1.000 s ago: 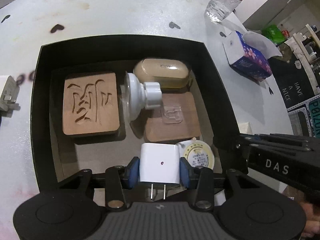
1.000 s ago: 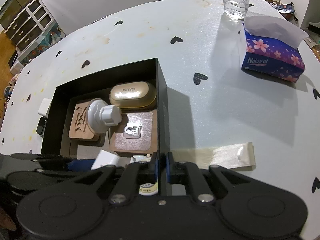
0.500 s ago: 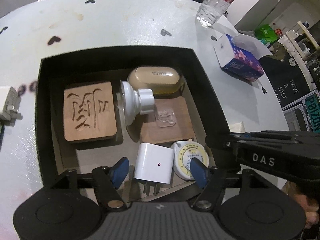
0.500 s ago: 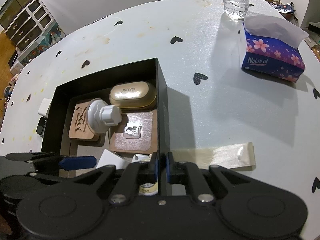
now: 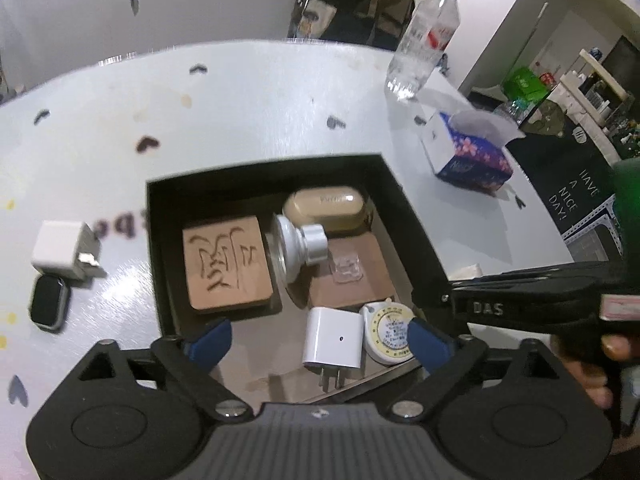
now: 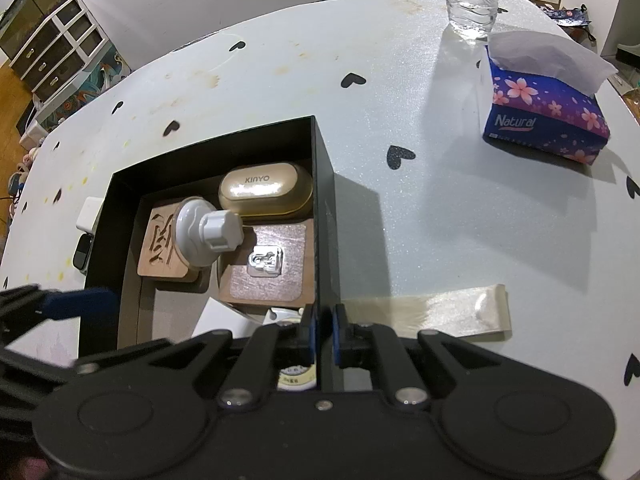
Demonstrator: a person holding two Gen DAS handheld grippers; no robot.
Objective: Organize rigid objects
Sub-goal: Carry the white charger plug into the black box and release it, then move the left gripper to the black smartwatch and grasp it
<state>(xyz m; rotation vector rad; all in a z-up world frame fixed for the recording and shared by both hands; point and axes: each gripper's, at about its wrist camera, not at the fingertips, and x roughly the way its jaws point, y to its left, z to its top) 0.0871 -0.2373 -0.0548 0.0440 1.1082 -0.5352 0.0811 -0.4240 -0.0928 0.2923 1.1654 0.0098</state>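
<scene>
A black box (image 5: 408,232) holds a carved wooden coaster (image 5: 228,262), a white suction hook (image 5: 298,246), a gold case (image 5: 324,208), a second coaster (image 5: 348,280) with a clear hook on it, a round tape measure (image 5: 386,334) and a white charger (image 5: 332,340). My left gripper (image 5: 318,342) hovers over the box's near end. Its jaws are opening, and the charger lies below them with both blue pads clear of it. My right gripper (image 6: 325,332) is shut on the box's right wall (image 6: 324,216).
Left of the box lie a second white charger (image 5: 60,248) and a smartwatch (image 5: 48,304). A tissue box (image 6: 548,120) and a water bottle (image 6: 474,0) stand at the far right. A strip of tape (image 6: 432,312) is stuck to the white table (image 6: 420,208).
My left gripper let go of the white charger, spread its jaws wide and rose away from the box. The charger now rests beside the tape measure. The right gripper has not moved.
</scene>
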